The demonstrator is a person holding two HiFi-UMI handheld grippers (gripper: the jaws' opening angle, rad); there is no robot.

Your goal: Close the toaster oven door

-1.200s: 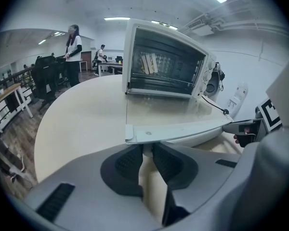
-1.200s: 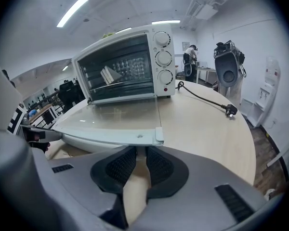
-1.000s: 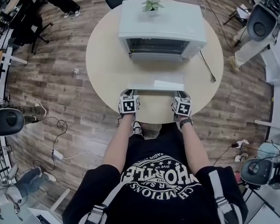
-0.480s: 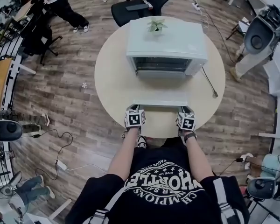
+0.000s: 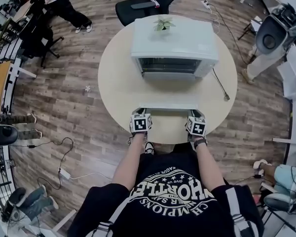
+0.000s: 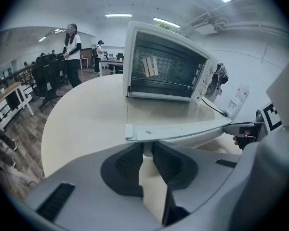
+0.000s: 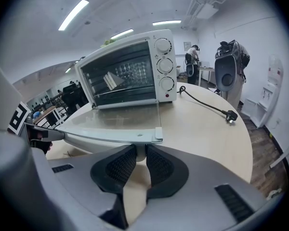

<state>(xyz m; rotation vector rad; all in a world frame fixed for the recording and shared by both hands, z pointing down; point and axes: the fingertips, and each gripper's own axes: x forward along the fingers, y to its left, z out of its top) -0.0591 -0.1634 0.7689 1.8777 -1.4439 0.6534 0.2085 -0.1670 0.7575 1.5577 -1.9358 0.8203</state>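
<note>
The white toaster oven (image 5: 173, 43) stands at the middle of the round table (image 5: 116, 83). Its glass door (image 5: 170, 102) hangs open and lies about flat, reaching toward me. My left gripper (image 5: 139, 113) is at the door's front left corner and my right gripper (image 5: 195, 113) at its front right corner. In the left gripper view the left gripper (image 6: 147, 148) has its pads shut on the white handle post under the door edge (image 6: 178, 129). The right gripper (image 7: 140, 150) grips the matching post under the door (image 7: 111, 129) the same way. The oven cavity (image 7: 130, 73) is open.
A small potted plant (image 5: 163, 23) sits on the oven's top. A black power cable with its plug (image 5: 219, 83) lies on the table to the right. A black chair (image 5: 138, 9) stands behind the table. People stand at the far left (image 5: 64, 4). Equipment stands at the right (image 5: 274, 31).
The head view has shifted a little. Both grippers stay at the door's front corners, and the door lies about as flat as before.
</note>
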